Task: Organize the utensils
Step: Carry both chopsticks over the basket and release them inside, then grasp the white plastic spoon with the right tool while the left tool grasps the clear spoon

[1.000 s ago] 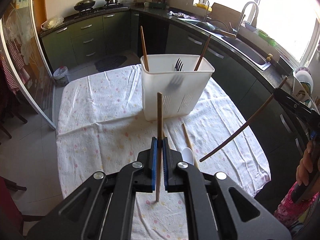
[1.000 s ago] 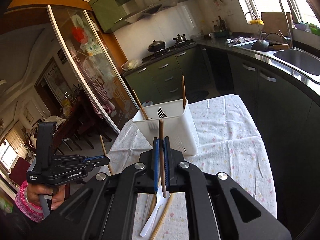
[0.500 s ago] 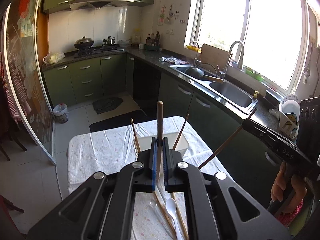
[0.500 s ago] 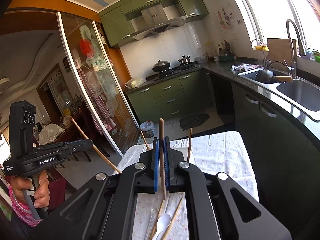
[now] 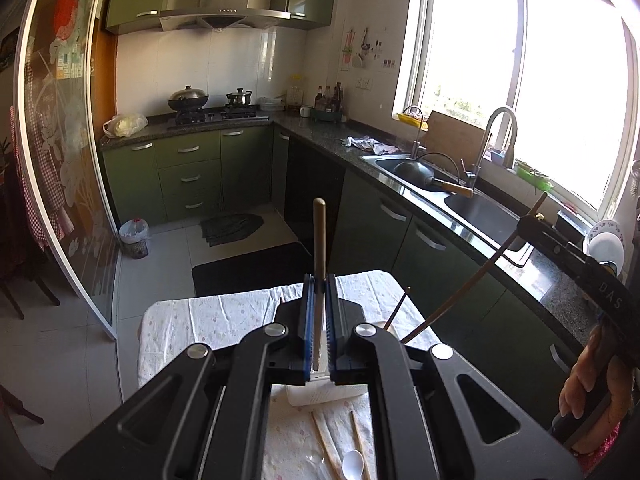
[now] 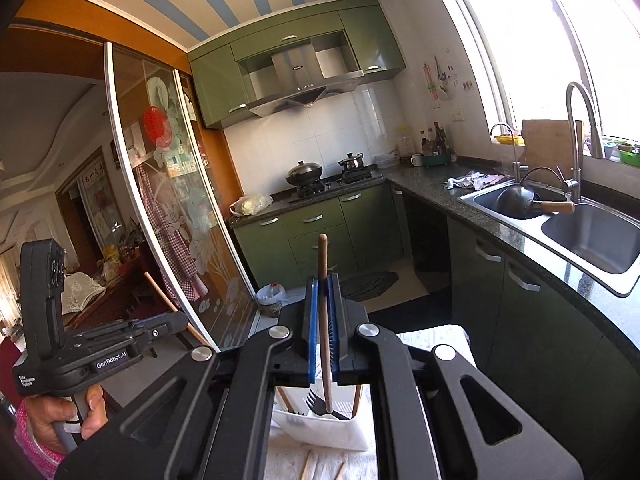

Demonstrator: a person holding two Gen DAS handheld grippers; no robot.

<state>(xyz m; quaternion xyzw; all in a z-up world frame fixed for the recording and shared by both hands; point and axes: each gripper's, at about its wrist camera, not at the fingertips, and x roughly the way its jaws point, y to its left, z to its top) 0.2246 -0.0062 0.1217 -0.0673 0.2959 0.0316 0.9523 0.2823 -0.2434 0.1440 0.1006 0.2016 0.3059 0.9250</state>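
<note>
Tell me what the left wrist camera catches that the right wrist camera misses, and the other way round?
Only the left wrist view shows the white spoon lying on the tablecloth, and the right tool from outside, gripping a dark chopstick.

Only the right wrist view shows the black fork standing in the white utensil holder, and the left tool from outside with its hand.

Both show a chopstick clamped upright in the camera's own tool, loose chopsticks on the table, the sink and the stove.

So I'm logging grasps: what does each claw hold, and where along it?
Left claw pinches a chopstick near its lower end; right claw pinches a darker chopstick around mid-length.
</note>
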